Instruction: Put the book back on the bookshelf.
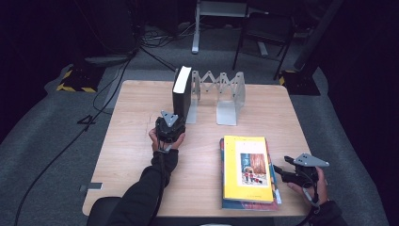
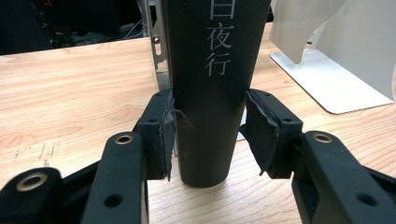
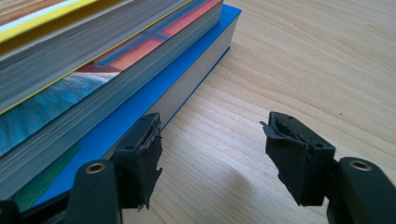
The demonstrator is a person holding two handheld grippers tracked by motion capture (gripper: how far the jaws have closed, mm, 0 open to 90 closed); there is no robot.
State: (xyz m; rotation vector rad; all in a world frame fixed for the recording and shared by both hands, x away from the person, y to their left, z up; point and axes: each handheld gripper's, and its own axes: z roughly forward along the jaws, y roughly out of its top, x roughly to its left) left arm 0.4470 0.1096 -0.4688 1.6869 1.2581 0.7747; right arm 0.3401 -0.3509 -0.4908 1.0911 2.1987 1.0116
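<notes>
A black book [image 1: 182, 90] stands upright on the wooden table [image 1: 131, 141], leaning against the left end of a grey metal expanding book rack [image 1: 221, 84]. My left gripper [image 1: 175, 118] reaches it from the near side. In the left gripper view the black book's spine [image 2: 212, 46], printed with pale characters, stands between the pads [image 2: 161, 135], which touch both of its sides; the left gripper [image 2: 208, 109] is shut on it. A stack of books [image 1: 247, 172] with a yellow one on top lies at the right. My right gripper [image 1: 277, 171] [image 3: 212, 130] stands open beside the stack's blue bottom book [image 3: 140, 112], holding nothing.
The rack's far bookend plate [image 2: 327, 79] stands right of the black book. Bare wood lies left of the black book and between it and the stack. Beyond the table are cables [image 1: 108, 94], a chair [image 1: 263, 33] and a yellow-striped floor base [image 1: 77, 77].
</notes>
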